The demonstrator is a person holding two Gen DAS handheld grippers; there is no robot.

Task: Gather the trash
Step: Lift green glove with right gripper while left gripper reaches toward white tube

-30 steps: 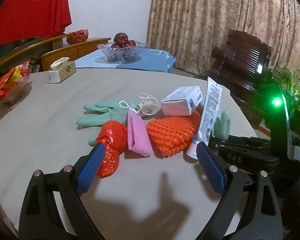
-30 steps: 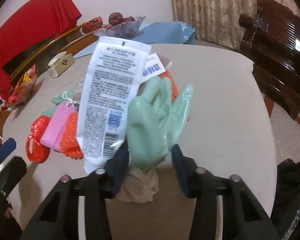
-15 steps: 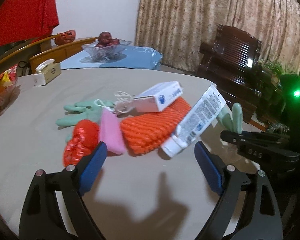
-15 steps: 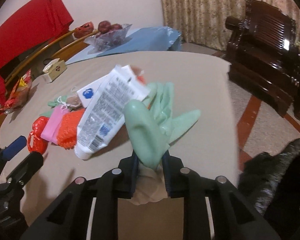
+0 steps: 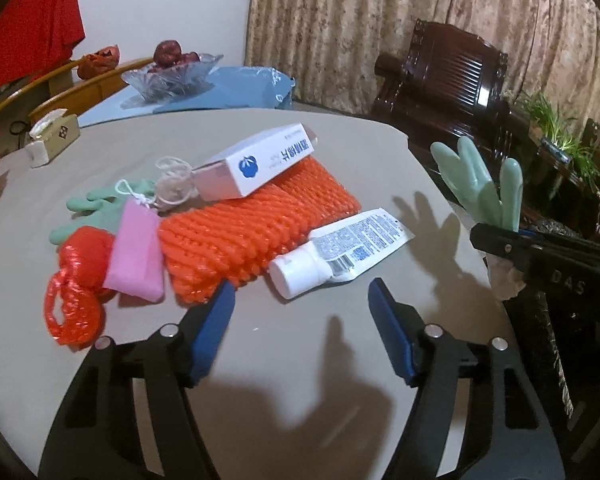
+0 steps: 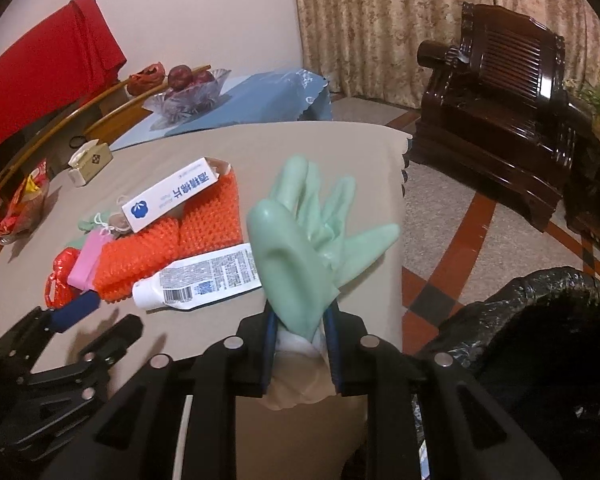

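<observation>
My right gripper (image 6: 300, 316) is shut on a green rubber glove (image 6: 304, 236), held above the table's right edge; the glove also shows in the left wrist view (image 5: 484, 184). My left gripper (image 5: 300, 300) is open and empty just before a white tube (image 5: 336, 248) lying on the table. Behind the tube lie an orange foam net (image 5: 252, 224), a white and blue box (image 5: 260, 164), a pink pouch (image 5: 136, 252), a red plastic bag (image 5: 76, 276), a string bundle (image 5: 172, 184) and a second green glove (image 5: 88, 208). A black trash bag (image 6: 540, 344) stands open at the lower right.
The round beige table (image 5: 100, 140) also holds a tissue box (image 5: 52, 140) and a snack bowl (image 6: 20, 208) at the far left. A glass fruit bowl (image 5: 172, 76) sits on a blue-covered table behind. A dark wooden armchair (image 6: 500, 128) stands to the right.
The right gripper has lifted the glove away to the right, and the white tube has dropped flat onto the table. The left gripper has moved closer to the tube.
</observation>
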